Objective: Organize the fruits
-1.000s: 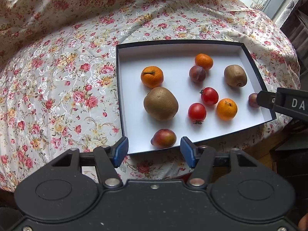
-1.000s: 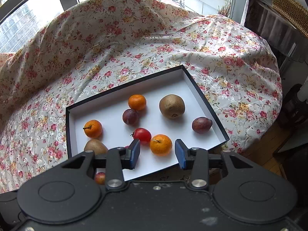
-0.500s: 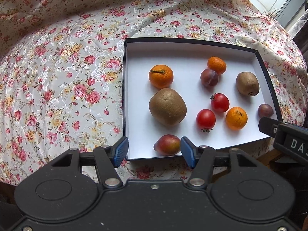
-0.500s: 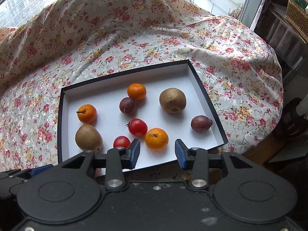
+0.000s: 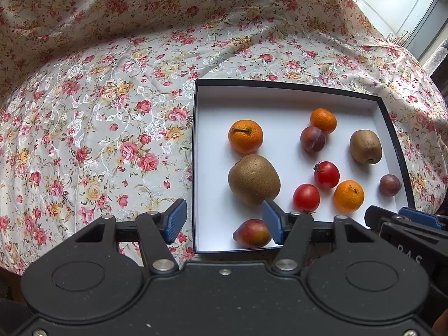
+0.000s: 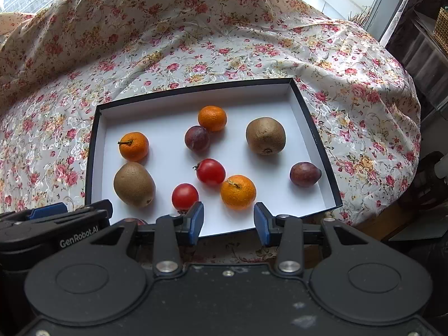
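Fingers (image 5: 175, 221) of both grippers are held apart, empty, above white black-rimmed box (image 6: 156, 123) of fruit.

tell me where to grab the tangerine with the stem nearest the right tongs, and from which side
Grip that tangerine across its round middle, coming straight down from above. It sits stem-up and clear of the box wall, but a tomato lies close on its upper left. I would set the fingers of the right tongs on its lower-left and upper-right flanks, where the white floor is bare. The tongs are open and empty.
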The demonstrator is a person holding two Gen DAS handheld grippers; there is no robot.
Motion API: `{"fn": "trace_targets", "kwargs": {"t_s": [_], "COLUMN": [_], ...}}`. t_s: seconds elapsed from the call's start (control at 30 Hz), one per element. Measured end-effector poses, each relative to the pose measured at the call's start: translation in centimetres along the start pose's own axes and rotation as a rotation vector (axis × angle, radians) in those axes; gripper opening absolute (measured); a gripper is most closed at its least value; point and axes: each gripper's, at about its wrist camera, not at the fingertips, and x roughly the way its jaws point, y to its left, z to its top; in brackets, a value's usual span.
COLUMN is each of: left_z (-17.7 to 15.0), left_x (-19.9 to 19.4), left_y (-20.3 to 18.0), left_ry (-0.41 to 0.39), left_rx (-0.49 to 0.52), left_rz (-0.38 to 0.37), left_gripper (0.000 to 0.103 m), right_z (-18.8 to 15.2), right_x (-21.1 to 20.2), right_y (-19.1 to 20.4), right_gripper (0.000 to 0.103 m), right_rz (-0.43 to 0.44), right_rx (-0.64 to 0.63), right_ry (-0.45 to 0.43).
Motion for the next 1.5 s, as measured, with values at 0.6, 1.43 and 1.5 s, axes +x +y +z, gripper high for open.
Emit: {"fn": "trace_targets", "kwargs": {"t_s": [0.6, 1.43, 1.5], "left_z": [-0.19, -0.15, -0.15], "left_x": [0.04, 0.17, 0.2], "left_y": [-0.5, -0.52, -0.48], "left_ry": [0.003, 0.009, 0.01], "left_rx": [0.025, 0.027, 0.026], "left_rz": [-0.002, -0.002, -0.002], "left_gripper": [0.063, 0.063, 0.063], "right_z": [-0.03, -0.09, -0.1], "right_x": [-0.21, -0.19, -0.18], "right_y": [0.22, 0.34, 0.38], "right_gripper": [0.043, 0.043, 0.043], "right_rz": [0.016, 0.021, 0.022], "right_rx": [-0.001, 0.001, -0.001], "right_ry": [-0.007, 0.001, 0.001]}}
